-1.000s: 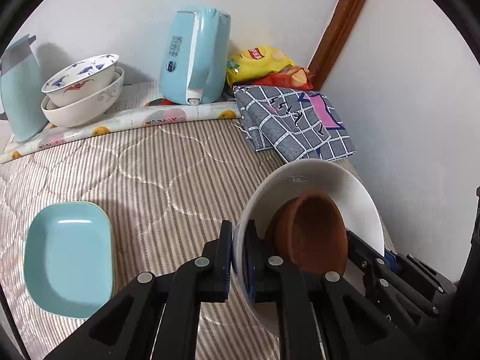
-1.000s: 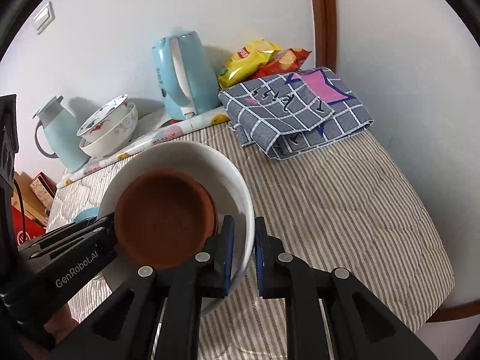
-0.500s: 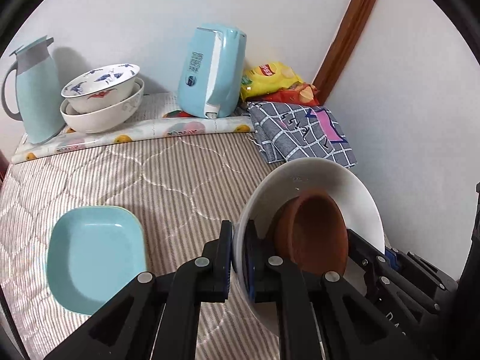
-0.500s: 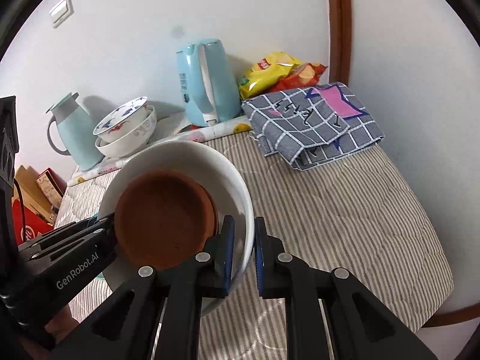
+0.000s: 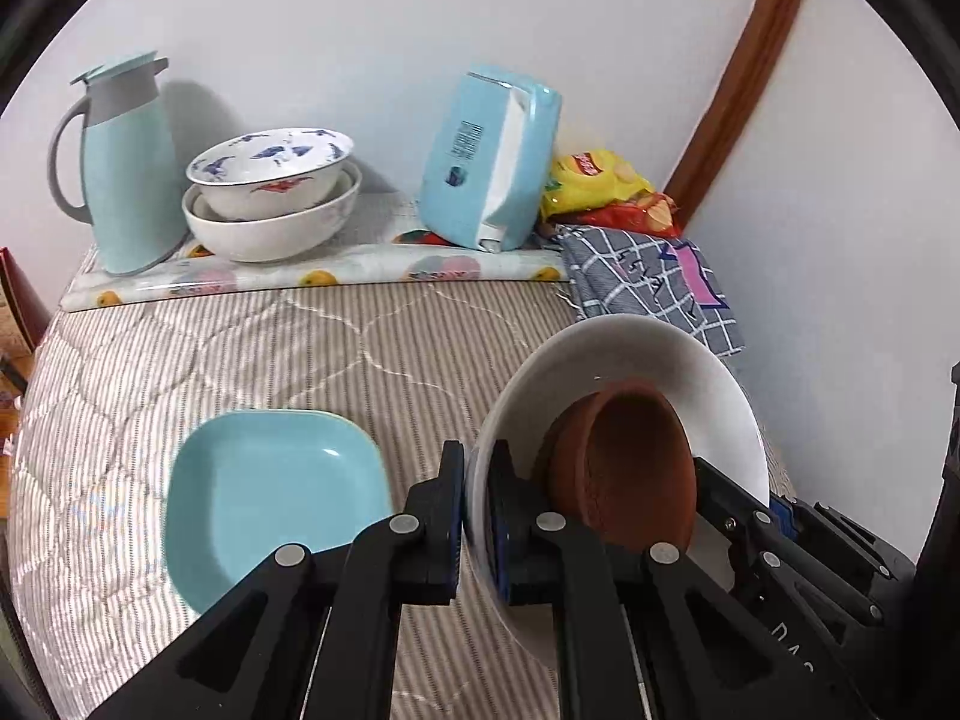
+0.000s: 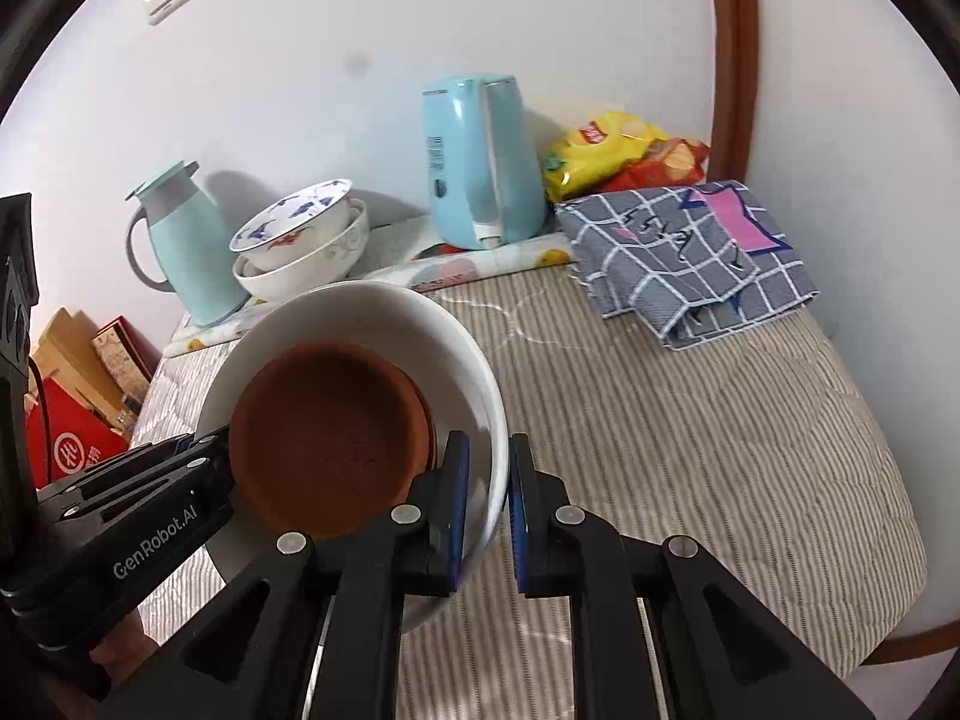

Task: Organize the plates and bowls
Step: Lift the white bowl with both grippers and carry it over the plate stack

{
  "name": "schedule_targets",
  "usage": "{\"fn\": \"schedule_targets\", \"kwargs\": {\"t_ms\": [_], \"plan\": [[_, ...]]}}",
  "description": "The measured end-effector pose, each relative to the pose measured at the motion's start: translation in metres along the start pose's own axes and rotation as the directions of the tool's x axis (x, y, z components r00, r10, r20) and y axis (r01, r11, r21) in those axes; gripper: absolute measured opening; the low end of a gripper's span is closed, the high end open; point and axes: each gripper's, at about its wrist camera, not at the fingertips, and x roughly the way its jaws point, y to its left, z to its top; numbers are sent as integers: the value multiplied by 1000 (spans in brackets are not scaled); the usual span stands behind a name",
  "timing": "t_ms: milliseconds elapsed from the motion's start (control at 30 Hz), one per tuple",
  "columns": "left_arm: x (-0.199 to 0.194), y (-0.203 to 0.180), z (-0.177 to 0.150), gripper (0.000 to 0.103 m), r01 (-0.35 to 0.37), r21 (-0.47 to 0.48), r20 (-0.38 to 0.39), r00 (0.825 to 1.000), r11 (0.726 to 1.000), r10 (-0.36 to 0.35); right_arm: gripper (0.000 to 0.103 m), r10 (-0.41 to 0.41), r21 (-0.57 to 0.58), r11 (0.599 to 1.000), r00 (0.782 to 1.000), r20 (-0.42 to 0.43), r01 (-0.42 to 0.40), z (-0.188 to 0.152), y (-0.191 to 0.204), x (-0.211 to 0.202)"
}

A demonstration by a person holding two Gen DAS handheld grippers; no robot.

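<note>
White bowl [image 5: 630,354] holding brown dish [image 6: 327,432], rim pinched by both claws [image 5: 477,501] [image 6: 486,507].

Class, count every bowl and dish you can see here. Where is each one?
5: two stacked bowls beside the jug; a blue dish on the bed; a brown bowl inside the white bowl held by both claws. More may be hidden.

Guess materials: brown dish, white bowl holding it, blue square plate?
Brown dish: likely unglazed terracotta, matte and grainy. White bowl: probably glazed ceramic, smooth and faintly shiny. Blue square plate: glossy with highlights, ceramic or melamine, can't tell.
</note>
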Motion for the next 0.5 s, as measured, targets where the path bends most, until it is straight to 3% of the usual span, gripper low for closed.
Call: {"fn": "schedule_targets", "kwargs": {"t_ms": [500], "plan": [[-11, 44, 4, 8, -38, -34, 13, 999, 999, 38, 12, 39, -35, 999, 999, -10, -39, 1, 43, 13]]}}
